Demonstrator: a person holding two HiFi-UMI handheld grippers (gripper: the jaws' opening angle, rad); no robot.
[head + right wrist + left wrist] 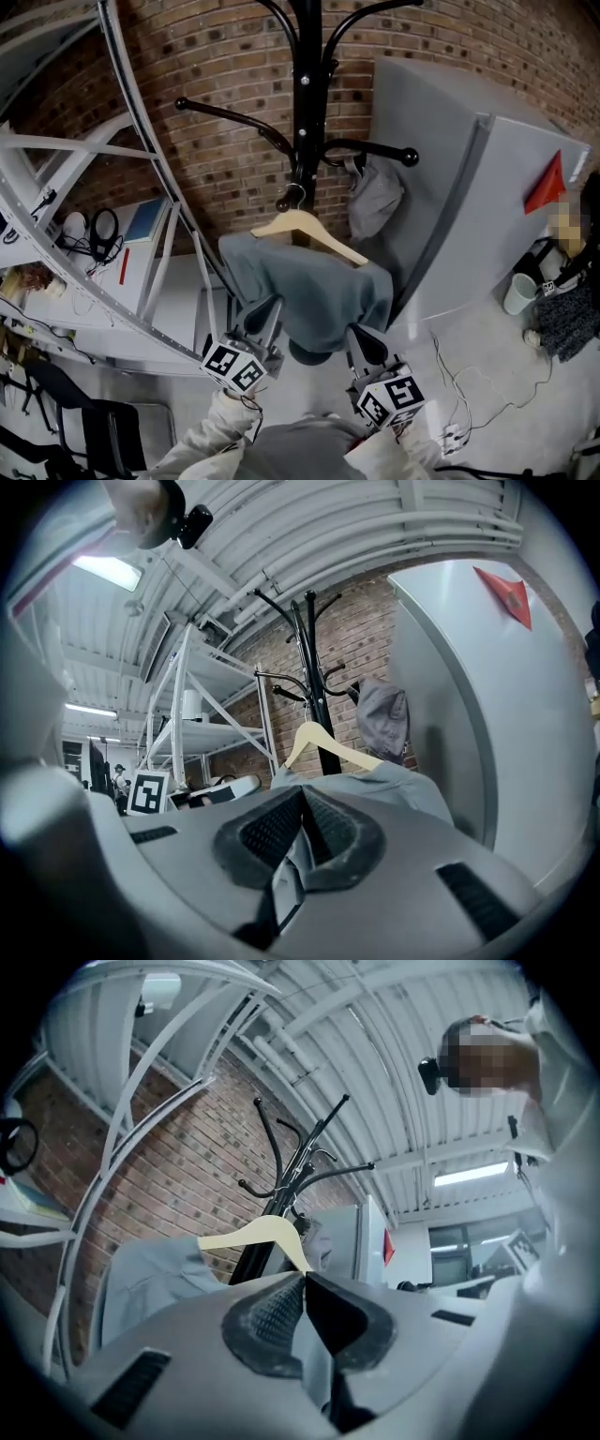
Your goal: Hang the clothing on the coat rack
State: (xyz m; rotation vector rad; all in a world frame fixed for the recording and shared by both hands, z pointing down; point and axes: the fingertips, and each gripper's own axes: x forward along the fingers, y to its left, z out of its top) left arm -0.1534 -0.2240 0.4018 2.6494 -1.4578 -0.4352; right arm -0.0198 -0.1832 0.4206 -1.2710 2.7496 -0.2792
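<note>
The grey clothing (314, 281) is soft and light. It will sag, fold and slide wherever you don't hold it, and the only stiff thing about it is the wooden hanger (314, 232) it is draped over. That hanger looks smooth, so the cloth may slip off one shoulder if you pull unevenly.

The clothing hangs in front of the black coat rack (305, 103), low on its pole. The hanger's hook is up against the pole just below the lower arms, and I cannot tell whether it is caught on anything. For lifting, the best hold is the hanger itself, near its neck. A grip on the hem only steers the cloth.

Your left gripper (266, 317) is clenched on the left lower edge of the clothing, with a fold of grey cloth pinched between its pads (270, 1312). Your right gripper (367, 343) is clamped on the right lower edge in the same way, with cloth showing between its pads (270, 829). Both sit side by side below the hanger, pointing roughly level toward the rack, with your forearms close together beneath them.

A second grey cloth (377, 197) hangs from the rack's right arm, just beside the hanger's right end, so mind it when you shift the clothing.
</note>
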